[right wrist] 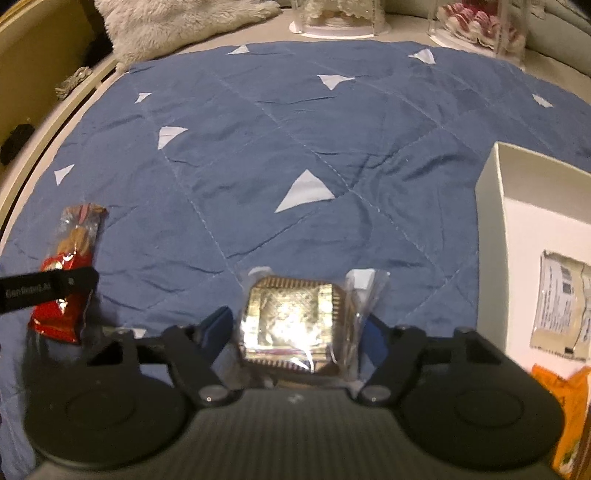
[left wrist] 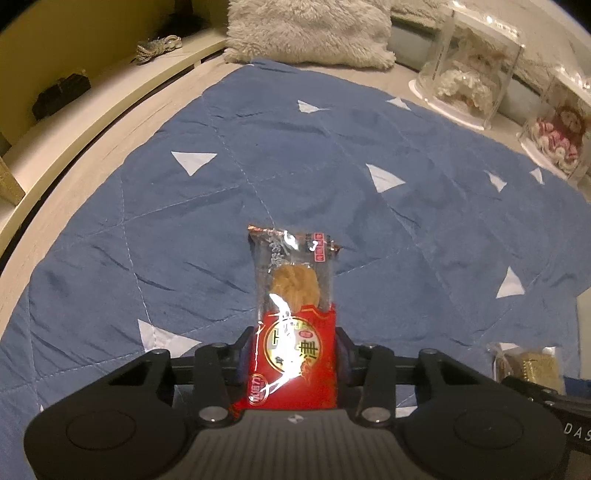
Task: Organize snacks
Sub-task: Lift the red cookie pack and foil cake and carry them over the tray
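My left gripper (left wrist: 293, 343) is shut on a red and clear biscuit packet (left wrist: 291, 295), holding its red end above the blue quilt (left wrist: 295, 155). The same packet (right wrist: 70, 266) and part of the left gripper (right wrist: 48, 286) show at the left of the right wrist view. My right gripper (right wrist: 295, 325) is shut on a clear-wrapped gold square snack (right wrist: 288, 317). That snack (left wrist: 528, 363) also shows at the lower right of the left wrist view. A white box (right wrist: 524, 206) stands to the right, holding a grey-white sachet (right wrist: 561, 306) and an orange packet (right wrist: 569, 413).
A fluffy cream pillow (left wrist: 310, 29) lies at the quilt's far edge. Two clear display cases with dolls (left wrist: 469, 74) (left wrist: 554, 133) stand at the far right. A cream ledge (left wrist: 92, 110) runs along the left with small dark items on it.
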Action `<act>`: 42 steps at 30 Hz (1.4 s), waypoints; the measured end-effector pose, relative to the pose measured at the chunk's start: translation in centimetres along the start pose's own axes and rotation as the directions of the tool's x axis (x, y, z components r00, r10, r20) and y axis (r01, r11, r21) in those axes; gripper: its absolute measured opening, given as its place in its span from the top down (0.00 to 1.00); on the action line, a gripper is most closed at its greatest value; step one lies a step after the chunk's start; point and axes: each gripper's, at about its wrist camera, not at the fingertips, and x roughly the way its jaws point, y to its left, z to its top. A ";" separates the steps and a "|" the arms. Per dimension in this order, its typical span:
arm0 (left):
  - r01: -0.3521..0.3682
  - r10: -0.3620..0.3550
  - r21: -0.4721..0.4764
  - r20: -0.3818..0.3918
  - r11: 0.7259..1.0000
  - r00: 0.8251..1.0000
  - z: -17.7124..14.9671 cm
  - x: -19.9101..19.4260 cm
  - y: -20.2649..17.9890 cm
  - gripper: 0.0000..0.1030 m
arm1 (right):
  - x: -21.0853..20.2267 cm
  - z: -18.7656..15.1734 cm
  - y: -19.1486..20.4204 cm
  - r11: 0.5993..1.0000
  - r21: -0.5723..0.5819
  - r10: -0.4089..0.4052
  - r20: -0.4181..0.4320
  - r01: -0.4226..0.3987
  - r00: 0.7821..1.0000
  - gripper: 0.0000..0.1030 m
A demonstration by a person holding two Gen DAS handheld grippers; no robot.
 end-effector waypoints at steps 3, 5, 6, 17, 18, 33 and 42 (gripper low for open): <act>0.005 -0.005 0.013 0.009 1.000 1.000 -0.2 -0.7 -0.2 0.58 | -0.4 -0.2 0.0 1.000 -0.017 0.004 0.012 -0.004 1.000 0.33; 0.008 -0.008 0.021 0.018 1.000 1.000 -0.3 -1.5 -0.4 0.58 | -0.7 -0.3 0.0 1.000 -0.021 0.001 0.022 0.000 1.000 0.34; 0.010 -0.010 0.025 0.022 1.000 1.000 -0.3 -1.8 -0.5 0.58 | -0.9 -0.4 0.1 1.000 -0.027 -0.002 0.028 0.003 1.000 0.34; 0.055 -0.062 0.061 0.118 0.997 0.991 -1.0 -8.1 -2.2 0.58 | -6.5 -1.2 -0.2 0.999 -0.044 -0.003 0.139 0.009 0.990 0.35; 0.059 -0.068 0.069 0.128 0.996 0.989 -1.2 -8.9 -2.5 0.58 | -7.2 -1.3 -0.4 0.999 -0.040 -0.002 0.150 0.008 0.989 0.35; 0.112 -0.146 0.172 0.198 0.979 0.969 -3.7 -15.9 -7.4 0.58 | -15.4 -4.6 -3.4 0.998 -0.046 -0.037 0.301 0.053 0.953 0.35; 0.156 -0.197 0.206 0.196 0.966 0.961 -4.9 -16.7 -10.8 0.58 | -17.7 -6.1 -6.0 0.996 -0.015 -0.079 0.355 0.090 0.932 0.35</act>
